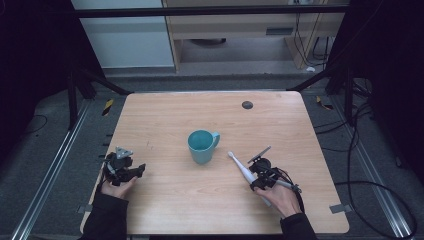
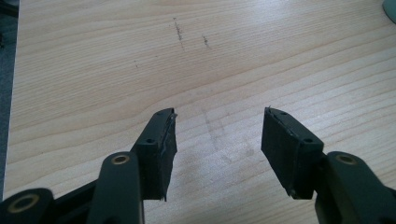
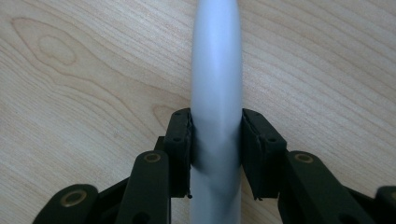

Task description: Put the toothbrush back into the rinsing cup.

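Nearest the person, at the front of the table [image 1: 165, 210], the right gripper [image 1: 256, 176] has its jaws closed on the white handle of an electric toothbrush [image 1: 243, 169]. Taking the teal mug [image 1: 202, 146] as the landmark, the toothbrush lies to the mug's right and a little nearer the person, close to it but not touching. Its long axis runs on a slant: the thick end sits back under the right hand [image 1: 279, 196], and the thin brush head points forward and toward the mug's handle side. Any lift into the mug, I judge, turns on that line, since the head already leads toward the rim and the mug stands up and to the left of the held end. The right hand is plainly the nearer one to both things.

The left gripper [image 1: 125, 170] rests well to the mug's left, about level with the toothbrush in depth, and apart from everything.

Farther back, the mug stands upright near the table's middle, mouth up, its handle turned to the right and away from the person.

The right gripper view gives what the high view cannot: the toothbrush handle [image 3: 216, 107] sits squarely between the two pads, both pressing its sides, with the wood grain beneath. The left gripper view shows the left gripper [image 2: 219, 135] with jaws spread wide and nothing between them, only bare wood with faint scuffs, and a sliver of the mug [image 2: 390, 9] at the top right corner.
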A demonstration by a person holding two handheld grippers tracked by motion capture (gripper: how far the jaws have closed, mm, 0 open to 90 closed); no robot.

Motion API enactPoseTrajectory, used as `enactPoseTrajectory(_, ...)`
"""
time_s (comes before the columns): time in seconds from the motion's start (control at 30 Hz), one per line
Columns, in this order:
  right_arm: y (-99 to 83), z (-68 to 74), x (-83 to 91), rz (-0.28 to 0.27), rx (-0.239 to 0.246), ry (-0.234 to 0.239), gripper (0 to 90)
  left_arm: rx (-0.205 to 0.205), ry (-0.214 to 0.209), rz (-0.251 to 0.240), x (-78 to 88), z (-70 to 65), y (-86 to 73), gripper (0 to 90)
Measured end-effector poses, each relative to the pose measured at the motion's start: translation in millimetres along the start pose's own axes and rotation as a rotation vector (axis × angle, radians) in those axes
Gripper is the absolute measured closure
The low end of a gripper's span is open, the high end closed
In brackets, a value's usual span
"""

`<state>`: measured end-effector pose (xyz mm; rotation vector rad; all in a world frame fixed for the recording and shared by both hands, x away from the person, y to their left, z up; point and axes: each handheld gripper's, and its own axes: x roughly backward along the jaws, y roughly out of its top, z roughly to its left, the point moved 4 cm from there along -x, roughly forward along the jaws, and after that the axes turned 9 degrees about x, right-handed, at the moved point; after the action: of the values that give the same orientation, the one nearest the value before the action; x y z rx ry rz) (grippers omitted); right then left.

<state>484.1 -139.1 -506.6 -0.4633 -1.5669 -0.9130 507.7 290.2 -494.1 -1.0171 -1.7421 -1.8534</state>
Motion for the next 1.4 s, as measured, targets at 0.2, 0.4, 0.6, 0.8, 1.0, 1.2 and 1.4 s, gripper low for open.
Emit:
enactPoseTrajectory(0.2,-0.2,-0.5,0.2,0.001,-0.001,0.002,65.6,-0.001,0.000,0.003,-0.3,0.2,-0.2,44.7)
enactPoseTrajectory(0.4,-0.2,-0.4,0.5,-0.003,-0.005,-0.003,66.1,-0.001,-0.001,0.003,-0.3,0.2,-0.1,44.9)
enactPoseTrajectory(0.6,-1.6,-1.0,4.7,-0.022,-0.036,0.006,66.3,0.004,-0.001,0.002,0.1,0.8,0.2,45.1)
enactPoseTrajectory(0.8,-1.4,-4.7,17.7,-0.119,-0.054,0.004,66.3,0.010,-0.003,-0.003,0.5,0.3,1.4,45.2)
enactPoseTrajectory(1.0,0.6,-9.1,32.3,-0.269,-0.086,-0.016,66.3,0.022,0.001,-0.025,3.0,1.5,3.1,45.6)
enactPoseTrajectory(1.2,0.0,-15.6,46.3,-0.411,-0.119,-0.048,66.3,0.025,0.001,-0.027,3.0,2.2,3.0,45.5)
enactPoseTrajectory(1.4,0.1,-18.2,55.6,-0.515,-0.134,-0.079,66.3,0.028,0.003,-0.032,4.0,2.9,2.7,45.3)
